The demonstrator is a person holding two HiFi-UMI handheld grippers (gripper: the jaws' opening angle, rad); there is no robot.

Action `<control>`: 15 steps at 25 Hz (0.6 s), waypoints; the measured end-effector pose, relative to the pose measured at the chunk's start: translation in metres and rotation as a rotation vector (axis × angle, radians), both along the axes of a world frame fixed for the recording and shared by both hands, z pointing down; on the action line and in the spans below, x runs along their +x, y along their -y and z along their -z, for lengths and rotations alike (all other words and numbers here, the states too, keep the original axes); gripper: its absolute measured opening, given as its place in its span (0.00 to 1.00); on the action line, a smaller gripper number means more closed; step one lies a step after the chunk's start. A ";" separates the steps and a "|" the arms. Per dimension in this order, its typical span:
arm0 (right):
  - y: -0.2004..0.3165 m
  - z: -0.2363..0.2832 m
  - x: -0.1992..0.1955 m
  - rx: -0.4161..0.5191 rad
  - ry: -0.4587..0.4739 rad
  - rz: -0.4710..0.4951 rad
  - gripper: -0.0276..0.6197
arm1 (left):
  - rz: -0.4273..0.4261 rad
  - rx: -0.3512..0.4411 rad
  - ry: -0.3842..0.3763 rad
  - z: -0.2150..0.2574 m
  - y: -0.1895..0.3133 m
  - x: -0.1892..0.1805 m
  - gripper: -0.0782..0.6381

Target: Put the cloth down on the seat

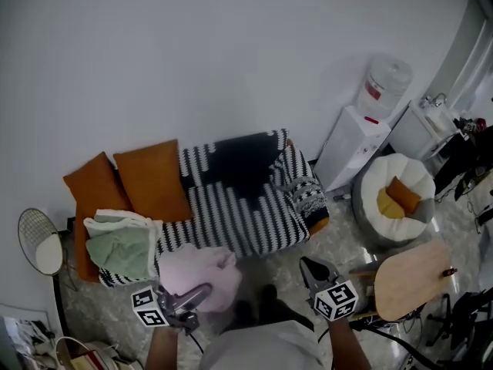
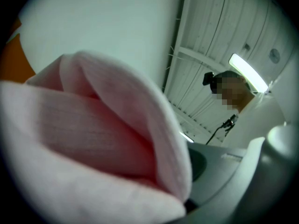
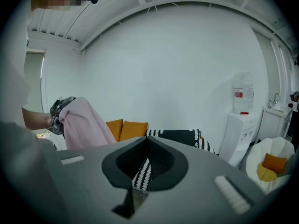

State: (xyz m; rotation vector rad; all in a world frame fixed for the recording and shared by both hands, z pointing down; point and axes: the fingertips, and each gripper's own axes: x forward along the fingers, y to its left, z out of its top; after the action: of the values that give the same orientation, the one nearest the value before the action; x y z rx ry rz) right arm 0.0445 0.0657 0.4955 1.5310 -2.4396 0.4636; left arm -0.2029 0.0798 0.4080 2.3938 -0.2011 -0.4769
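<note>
Your left gripper (image 1: 197, 294) is clamped on the pink cloth (image 1: 202, 272). In the left gripper view its folds fill almost the whole frame and cover the jaws. The cloth bunches up over the jaws and hangs off them. It's held in the air at the front edge of the sofa seat (image 1: 231, 214), not lying on it.

Your right gripper (image 1: 314, 270) has its jaws drawn together at the tips with nothing between them. Only a thin slit below the tips lets the striped cover show through. It sits well to the right of the cloth, pointing toward the sofa.

The seat is draped in a black-and-white striped cover. A stack of folded green and white cloths (image 1: 119, 249) lies at its left end. Two orange cushions (image 1: 154, 177) lean against the backrest behind them. To the right of the sofa stands a white water dispenser (image 1: 354, 141). Next to that is a white beanbag chair (image 1: 397, 177) holding an orange cushion. A round wooden tabletop (image 1: 408, 280) is just right of your right gripper.
</note>
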 end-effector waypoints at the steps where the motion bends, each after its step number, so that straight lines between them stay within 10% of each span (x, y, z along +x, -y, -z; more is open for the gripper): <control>1: 0.003 -0.001 0.000 -0.001 0.000 0.001 0.05 | 0.001 -0.001 0.001 0.000 0.003 0.000 0.24; 15: 0.081 -0.013 0.010 -0.010 0.014 0.066 0.05 | 0.063 -0.010 0.022 -0.005 0.063 0.017 0.24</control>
State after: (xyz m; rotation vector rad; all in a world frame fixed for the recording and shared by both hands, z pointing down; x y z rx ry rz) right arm 0.0548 -0.0150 0.5080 1.4426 -2.4862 0.4741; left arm -0.1855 0.0173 0.4131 2.3893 -0.2885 -0.4772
